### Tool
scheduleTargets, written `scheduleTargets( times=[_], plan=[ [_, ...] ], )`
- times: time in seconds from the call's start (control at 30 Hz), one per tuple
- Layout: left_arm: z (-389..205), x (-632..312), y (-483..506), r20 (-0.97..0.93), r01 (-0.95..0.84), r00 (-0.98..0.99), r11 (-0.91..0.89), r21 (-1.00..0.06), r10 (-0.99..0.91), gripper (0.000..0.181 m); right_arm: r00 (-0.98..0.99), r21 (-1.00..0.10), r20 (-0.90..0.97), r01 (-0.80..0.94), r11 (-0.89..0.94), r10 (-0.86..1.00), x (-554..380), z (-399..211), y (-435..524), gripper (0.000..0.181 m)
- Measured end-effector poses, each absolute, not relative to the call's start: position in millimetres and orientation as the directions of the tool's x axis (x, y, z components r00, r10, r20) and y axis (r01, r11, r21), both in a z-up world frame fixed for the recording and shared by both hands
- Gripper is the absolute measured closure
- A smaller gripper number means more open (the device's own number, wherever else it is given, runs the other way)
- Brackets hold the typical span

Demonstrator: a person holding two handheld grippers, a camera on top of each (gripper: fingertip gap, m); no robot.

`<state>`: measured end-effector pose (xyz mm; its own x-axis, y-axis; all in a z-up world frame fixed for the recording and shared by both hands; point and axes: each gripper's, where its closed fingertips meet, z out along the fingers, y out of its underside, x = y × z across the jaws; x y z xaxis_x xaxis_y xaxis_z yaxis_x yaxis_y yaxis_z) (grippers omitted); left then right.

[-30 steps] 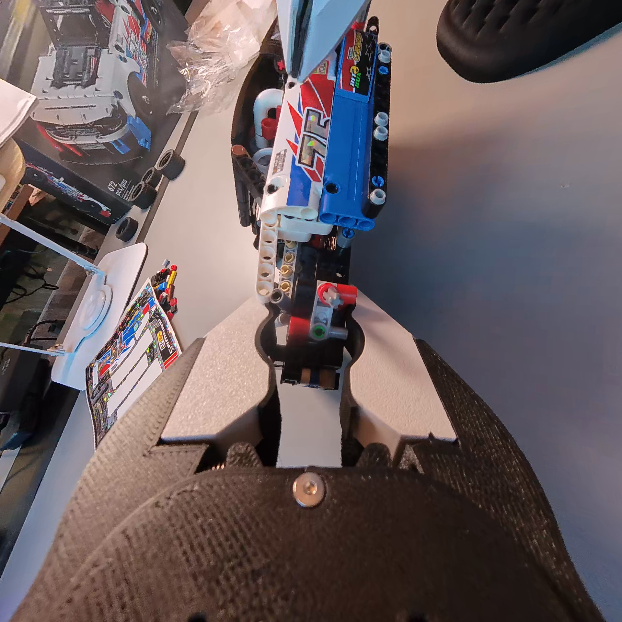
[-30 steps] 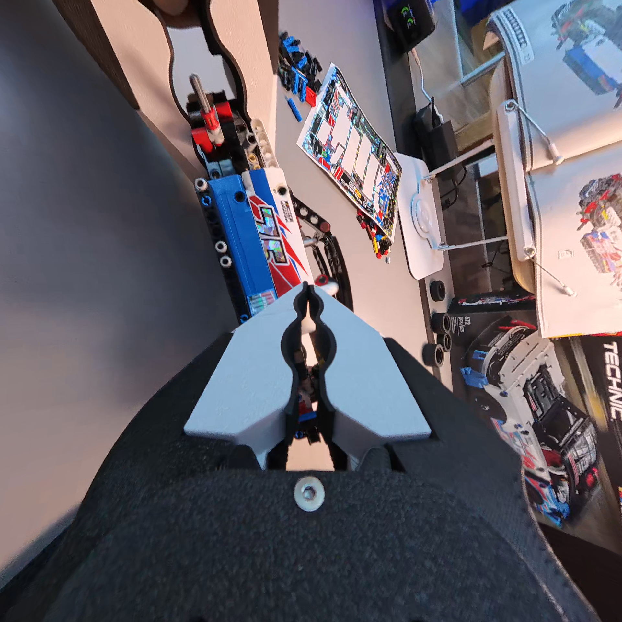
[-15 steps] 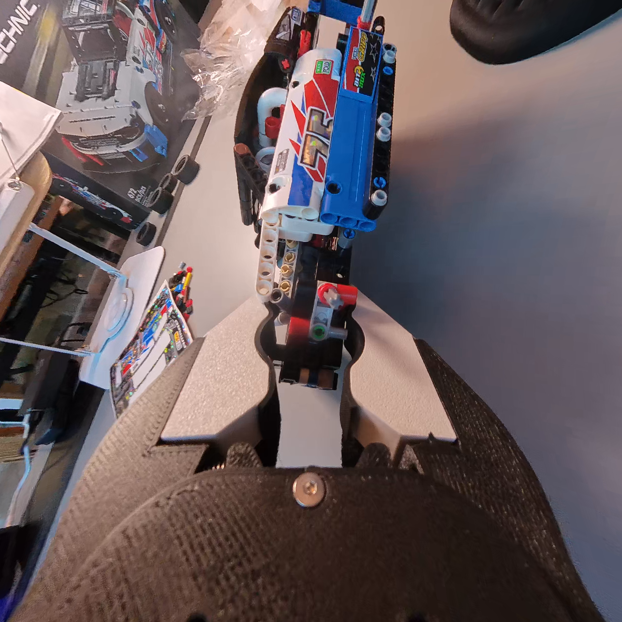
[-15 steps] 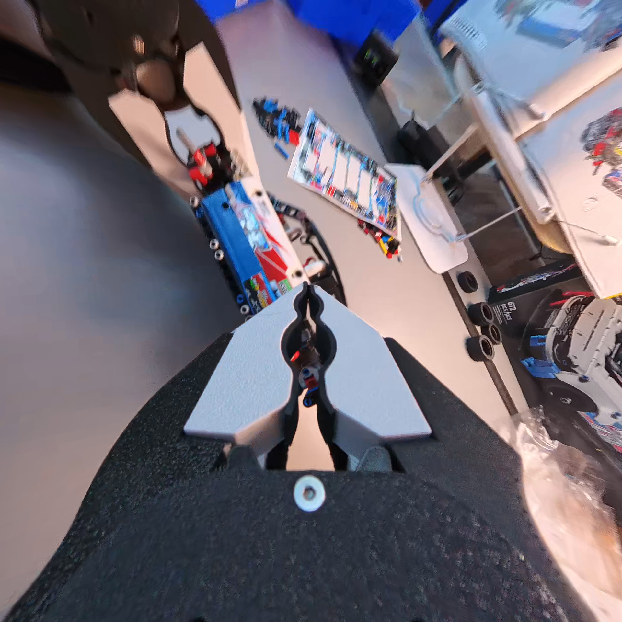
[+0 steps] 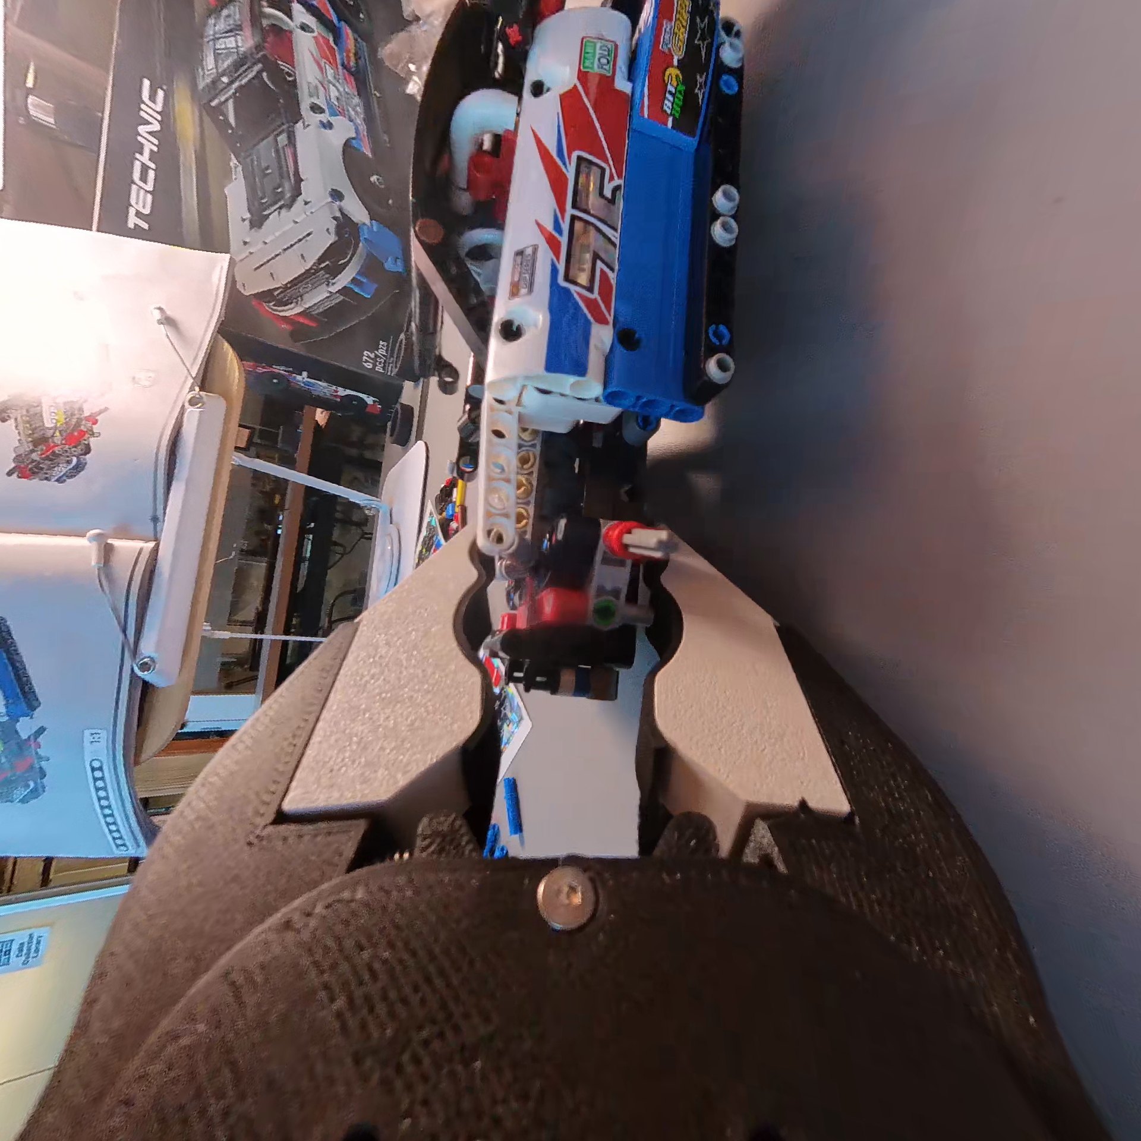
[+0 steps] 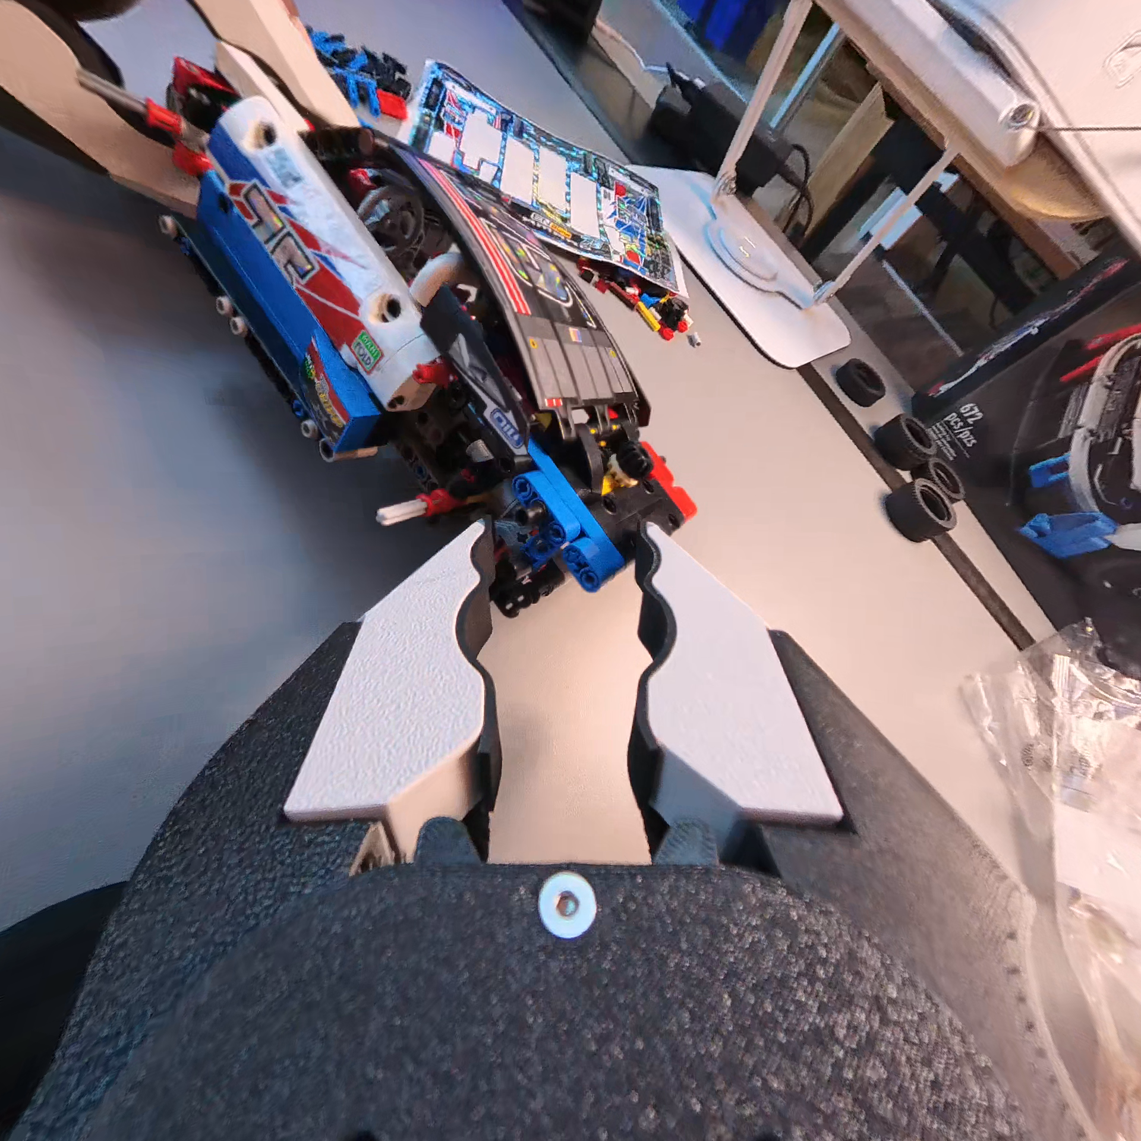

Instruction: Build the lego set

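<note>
The car model wears a white side panel with red and blue slashes above a plain blue panel, on a black frame with red pins; its roof is dark grey with red stripes. The sticker sheet glitters multicoloured on the pale grey counter

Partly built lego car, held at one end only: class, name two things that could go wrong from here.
1. The left gripper clamps only the narrow black-and-red end of the partly built blue, white and black lego car; the long body overhangs and could twist loose.
2. The open right gripper straddles the blue beams at the other end; closing off-centre might pop them off.
</note>
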<state>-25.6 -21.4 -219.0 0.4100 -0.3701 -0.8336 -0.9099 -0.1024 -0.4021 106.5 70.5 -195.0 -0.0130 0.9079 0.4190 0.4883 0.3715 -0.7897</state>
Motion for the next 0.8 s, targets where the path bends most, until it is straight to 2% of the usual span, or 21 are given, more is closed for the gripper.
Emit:
scheduleTargets(
  times=[0.1, 0.27, 0.37, 0.47, 0.53, 0.57, 0.63, 0.7, 0.8],
  plan=[
    [-222.4, -22.3, -23.5, -0.822, -0.911, 0.405, -0.099, -0.4, -0.4, 0.125, -0.023, -0.767, 0.454, 0.499, 0.403, 0.891, 104.2, -199.7, 72.9, 0.147],
    [-220.6, -17.5, -35.4, -0.773, -0.9, 0.416, -0.093, -0.427, -0.479, 0.114, 0.006, -0.748, 0.488, 0.519, 0.414, 0.873, 105.4, -199.1, 74.9, 0.151],
    [-219.4, -20.9, -48.6, -0.795, -0.934, 0.338, -0.078, -0.348, -0.504, 0.112, 0.022, -0.719, 0.534, 0.537, 0.441, 0.845, 105.8, -199.7, 75.2, 0.152],
    [-217.4, -26.0, -63.4, -0.764, -0.923, 0.367, -0.104, -0.371, -0.53, 0.114, 0.023, -0.66, 0.592, 0.587, 0.469, 0.805, 108.9, -206.9, 78.0, 0.151],
    [-212.2, -27.5, -72.5, -0.709, -0.875, 0.453, -0.119, -0.469, -0.541, 0.116, 0.039, -0.636, 0.622, 0.609, 0.475, 0.782, 111.3, -209.4, 80.9, 0.153],
    [-206.7, -27.5, -75.2, -0.662, -0.826, 0.522, -0.126, -0.549, -0.538, 0.118, 0.045, -0.636, 0.62, 0.615, 0.467, 0.784, 112.0, -209.6, 81.1, 0.153],
    [-188.1, -26.4, -76.3, -0.51, -0.654, 0.683, -0.127, -0.746, -0.524, 0.126, 0.059, -0.641, 0.614, 0.619, 0.454, 0.787, 111.9, -209.7, 80.8, 0.153],
    [-162.2, -32.9, -73.0, -0.318, -0.424, 0.81, -0.116, -0.898, -0.492, 0.129, 0.061, -0.647, 0.612, 0.611, 0.455, 0.788, 111.0, -209.6, 79.3, 0.152],
    [-130.3, -66.9, -65.4, -0.094, -0.133, 0.922, -0.079, -0.988, -0.375, 0.134, 0.053, -0.72, 0.532, 0.554, 0.418, 0.845, 109.9, -206.7, 70.1, 0.146]
  ],
)
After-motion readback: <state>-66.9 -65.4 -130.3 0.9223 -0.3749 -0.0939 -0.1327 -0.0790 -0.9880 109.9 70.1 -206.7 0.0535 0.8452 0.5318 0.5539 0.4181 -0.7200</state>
